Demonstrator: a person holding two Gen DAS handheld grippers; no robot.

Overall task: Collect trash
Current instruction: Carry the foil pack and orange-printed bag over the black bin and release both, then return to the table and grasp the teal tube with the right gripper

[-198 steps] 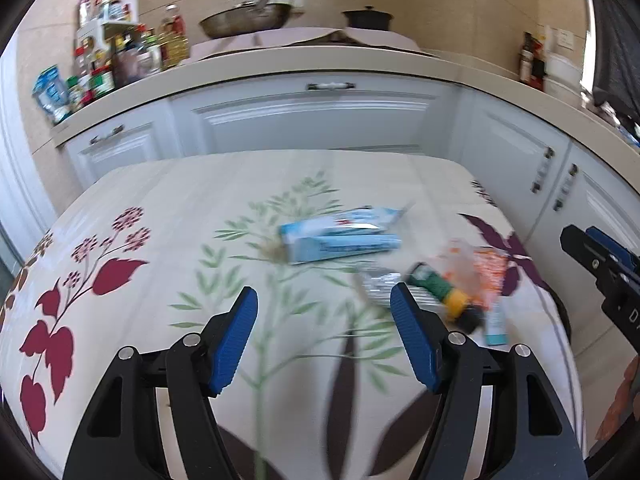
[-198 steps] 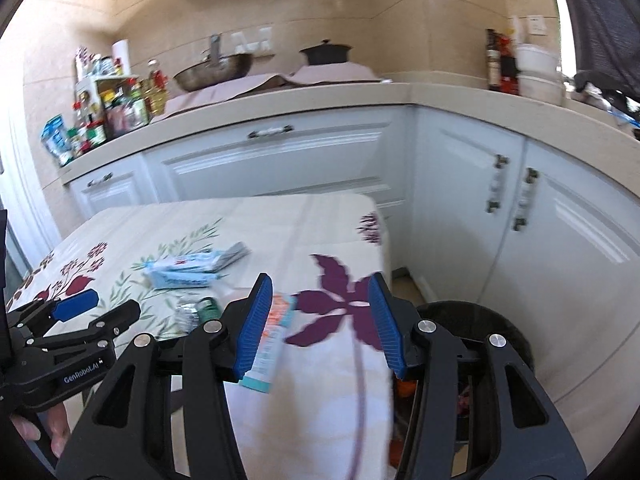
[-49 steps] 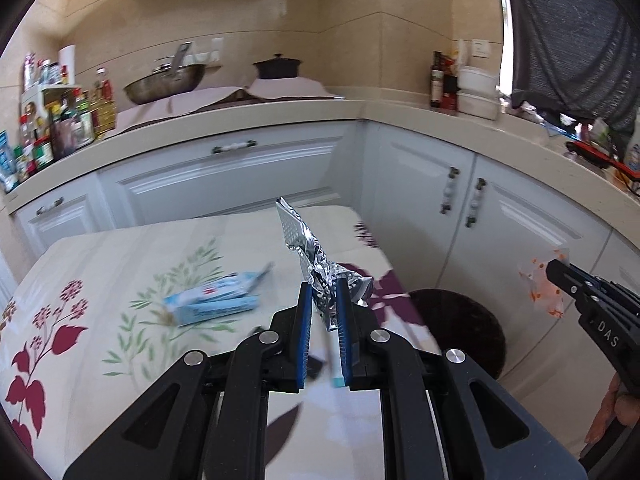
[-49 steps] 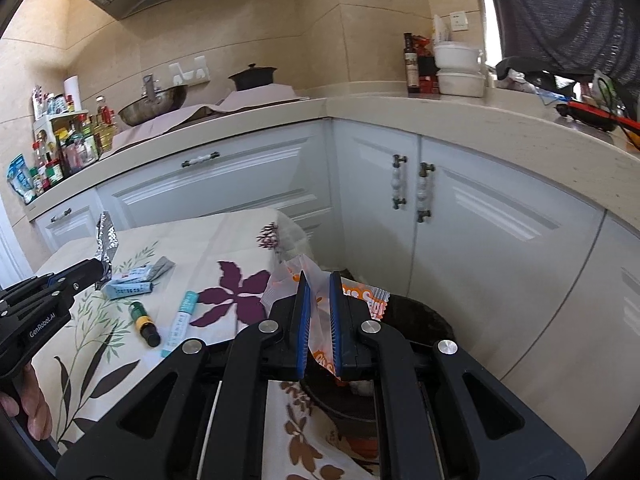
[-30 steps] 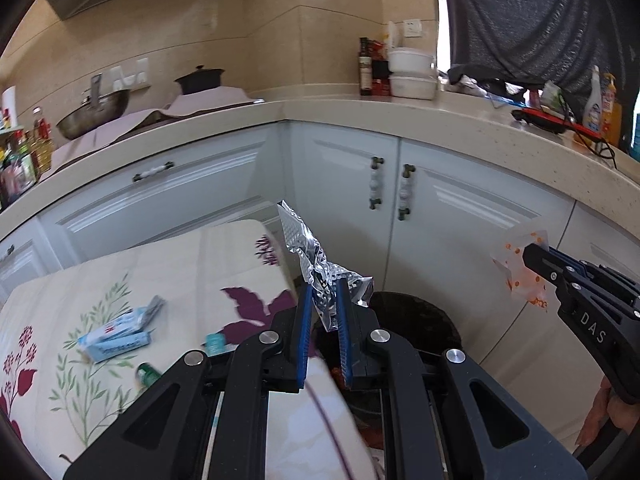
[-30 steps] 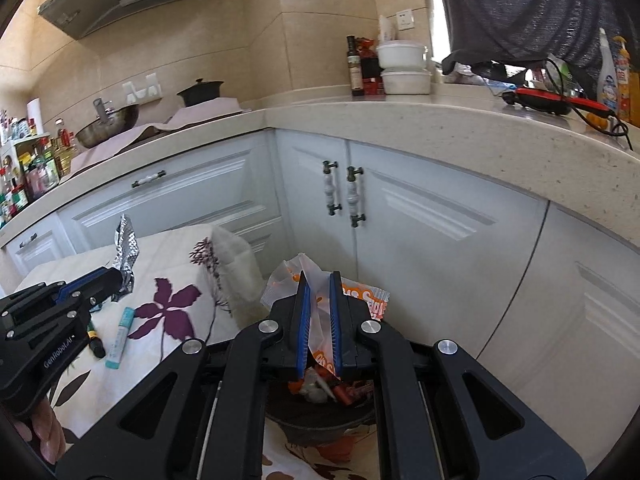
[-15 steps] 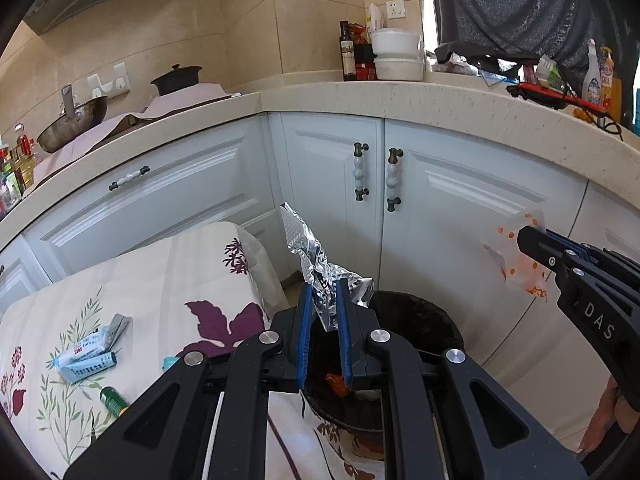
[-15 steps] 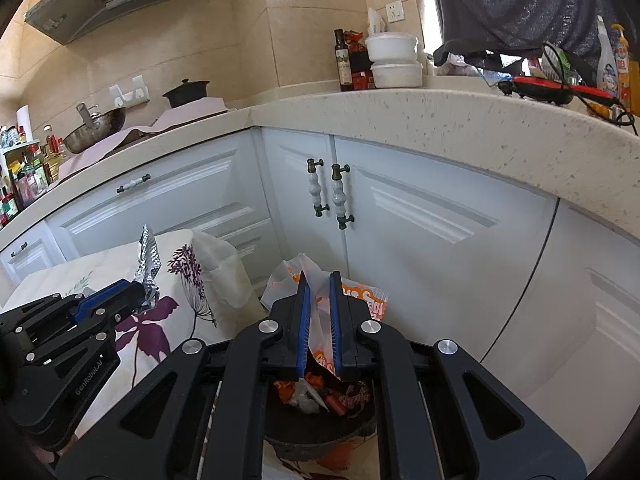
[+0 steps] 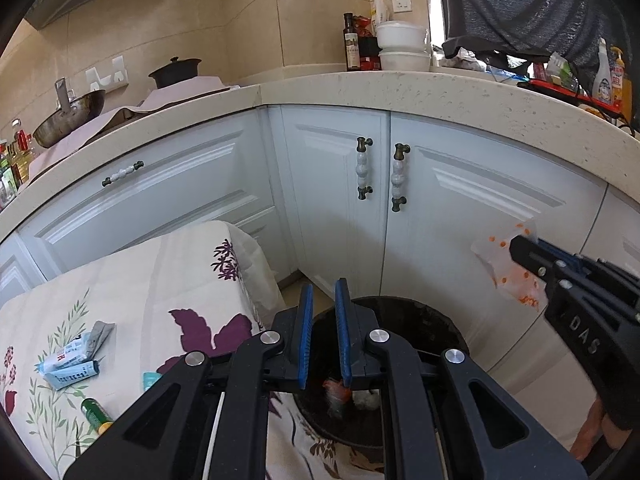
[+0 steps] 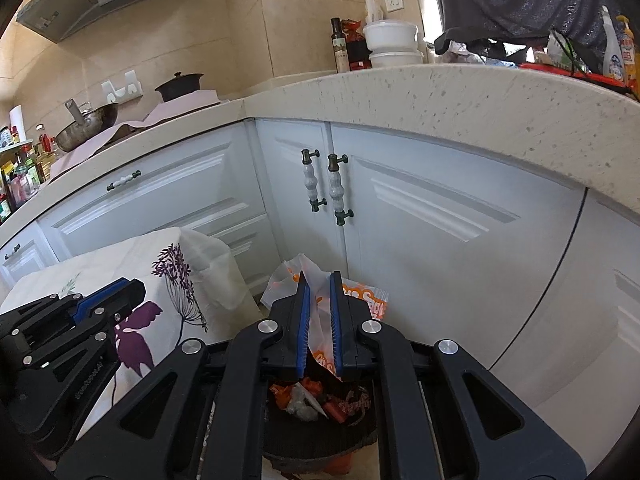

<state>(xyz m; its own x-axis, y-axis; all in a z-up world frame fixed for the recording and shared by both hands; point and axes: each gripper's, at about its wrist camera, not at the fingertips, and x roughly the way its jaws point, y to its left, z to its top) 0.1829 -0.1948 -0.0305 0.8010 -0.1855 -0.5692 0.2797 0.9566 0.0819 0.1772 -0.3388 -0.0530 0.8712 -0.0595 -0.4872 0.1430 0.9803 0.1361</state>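
Note:
My left gripper (image 9: 322,292) hangs over the black trash bin (image 9: 416,316), its jaws slightly apart and empty; it also shows in the right wrist view (image 10: 132,286). Trash lies inside the bin (image 9: 340,394). My right gripper (image 10: 319,280) is shut on a clear plastic wrapper with orange print (image 10: 320,320) above the bin (image 10: 320,444). In the left wrist view the right gripper (image 9: 520,246) holds that wrapper (image 9: 496,256) to the right of the bin.
The table with a floral cloth (image 9: 132,284) stands left of the bin and carries a blue-white tube box (image 9: 70,364), a green bottle (image 9: 96,412) and a teal tube (image 9: 151,380). White cabinets (image 9: 360,184) stand close behind the bin.
The foil wrapper that my left gripper held is gone from its jaws, which have parted a little. The right gripper still holds its wrapper over the bin.

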